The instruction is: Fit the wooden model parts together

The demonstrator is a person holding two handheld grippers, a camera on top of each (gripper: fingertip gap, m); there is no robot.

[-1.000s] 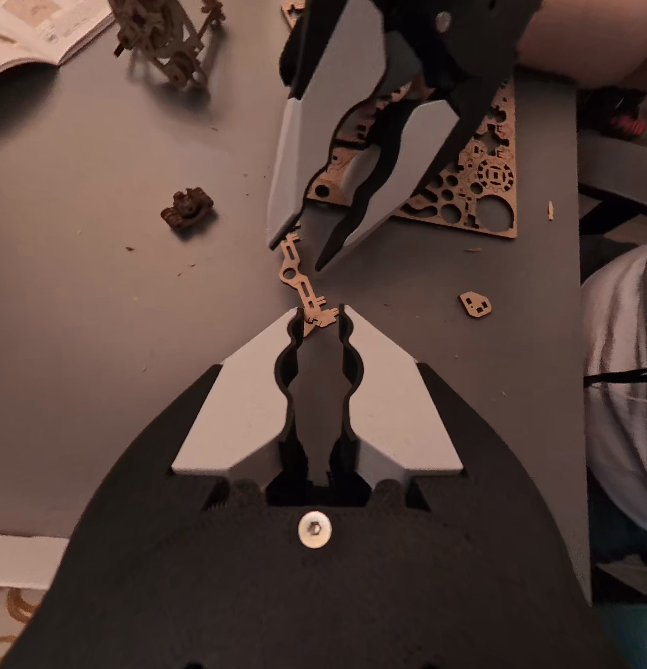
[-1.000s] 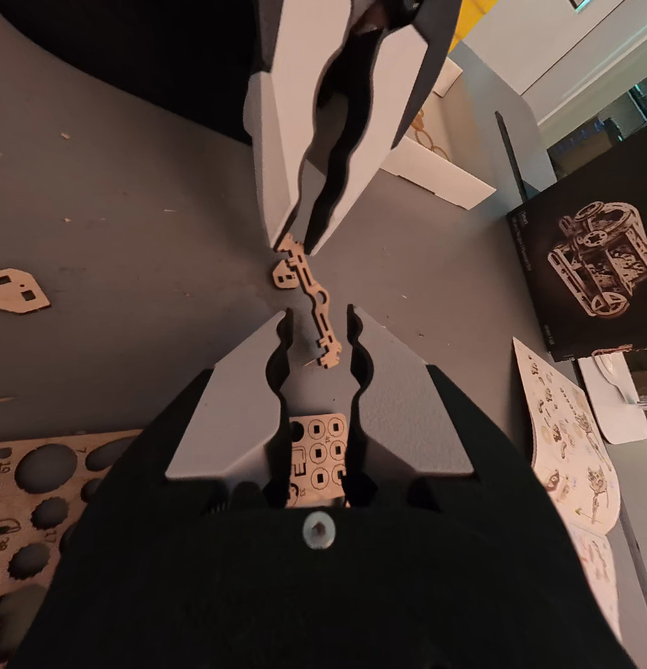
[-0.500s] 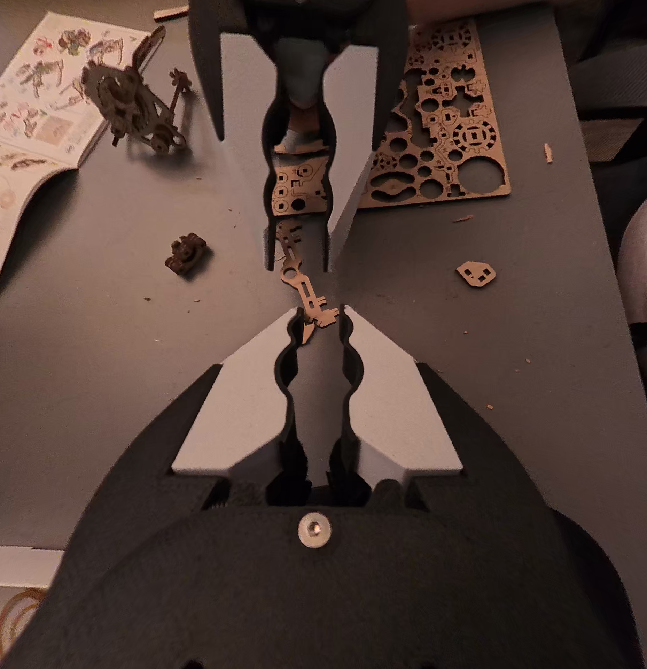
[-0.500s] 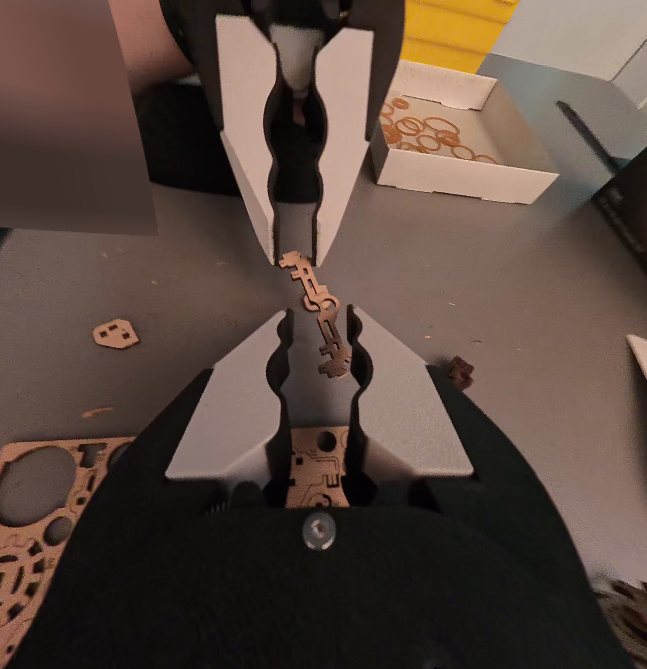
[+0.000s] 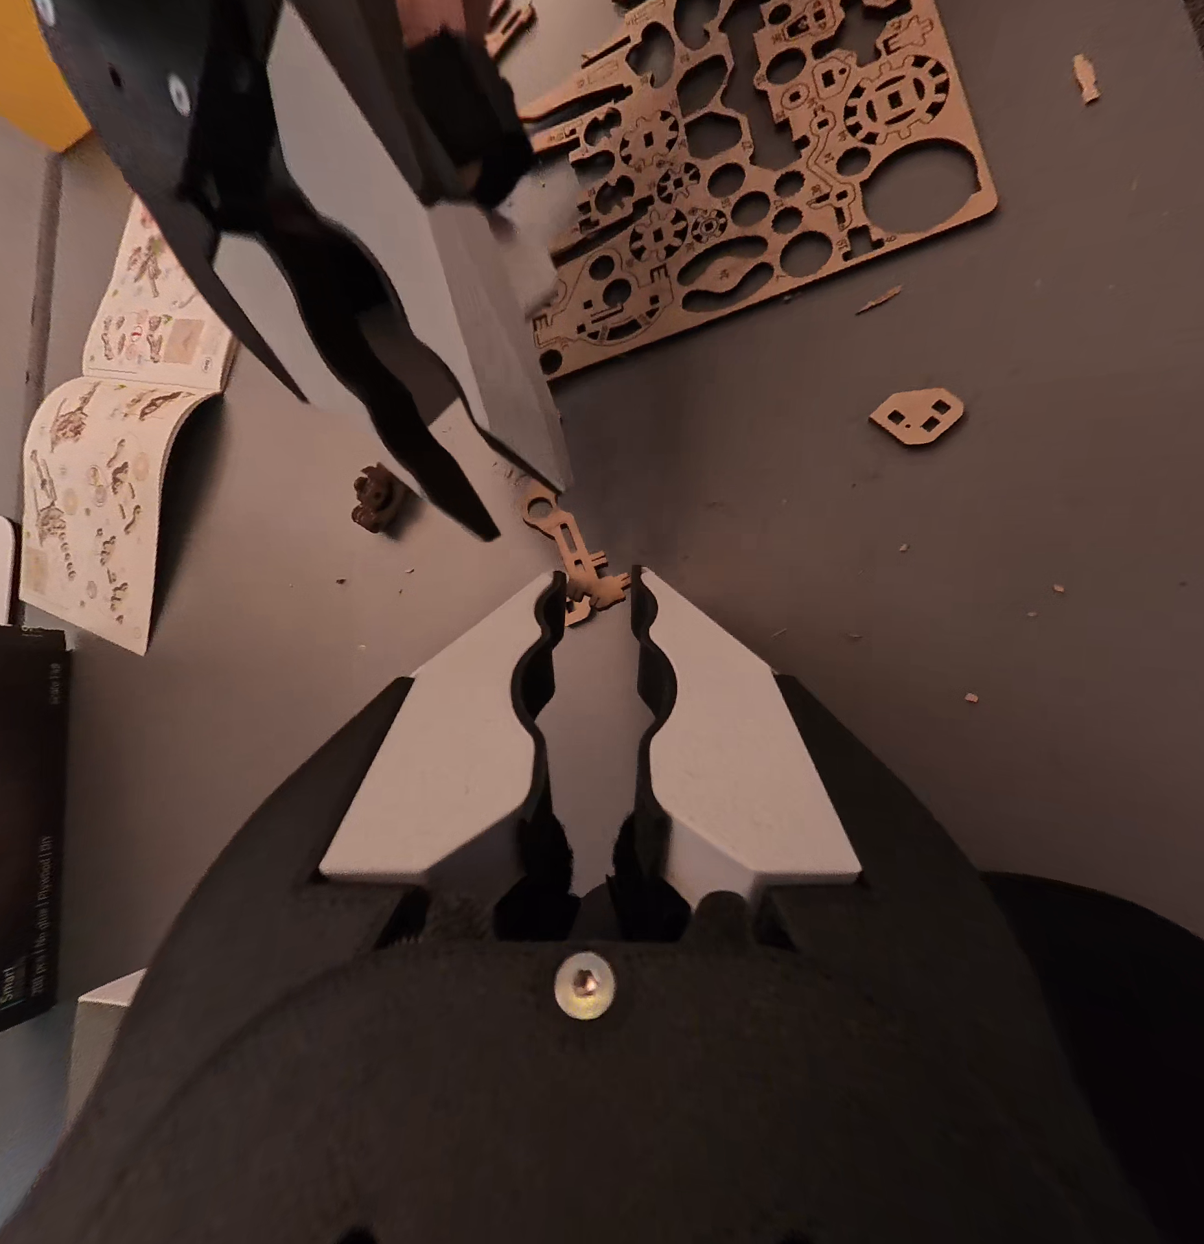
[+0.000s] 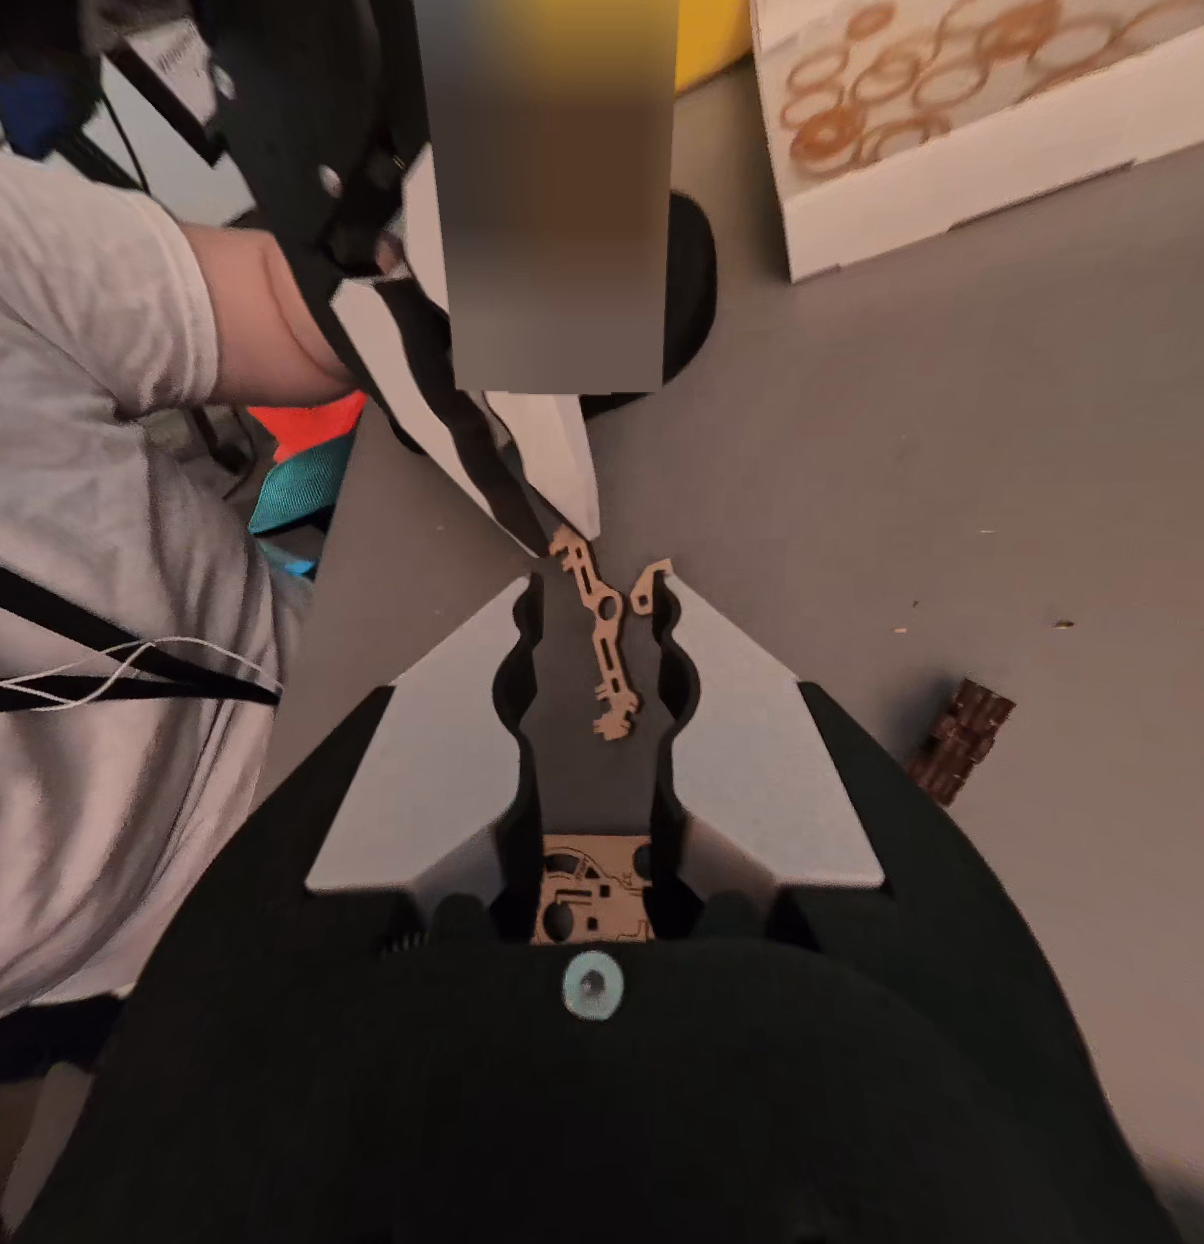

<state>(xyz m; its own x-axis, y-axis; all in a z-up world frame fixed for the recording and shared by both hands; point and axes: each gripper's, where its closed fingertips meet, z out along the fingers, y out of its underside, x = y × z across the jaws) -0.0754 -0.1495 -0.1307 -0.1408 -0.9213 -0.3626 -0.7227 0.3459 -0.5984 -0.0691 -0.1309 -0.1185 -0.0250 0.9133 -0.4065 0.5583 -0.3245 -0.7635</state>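
The left gripper (image 5: 596,582) stands with its jaws a narrow gap apart, and the notched end of a thin wooden strip (image 5: 572,552) sits between the tips; whether the pads actually pinch it cannot be told from the left wrist view, though the strip looks lifted off the grey table (image 5: 855,606), so a light hold seems likely. The right gripper (image 6: 592,585) is part-open too and has nothing gripped: the strip (image 6: 603,633) runs loose down the gap between its fingers, and a small hooked wooden piece (image 6: 646,589) lies just beside its right fingertip (image 6: 673,592), touching or nearly so. The step in hand looks like passing or re-gripping the strip between the two tools before it is mated with another part. The next move probably calls for the right gripper to close gently across the strip's flat faces, near its ringed middle, without bending so slight a piece. Farther out lie the punched plywood sheet (image 5: 754,168), a loose plate with cut-outs (image 5: 917,417), a dark sub-assembly (image 6: 959,740) and the instruction booklet (image 5: 108,431).
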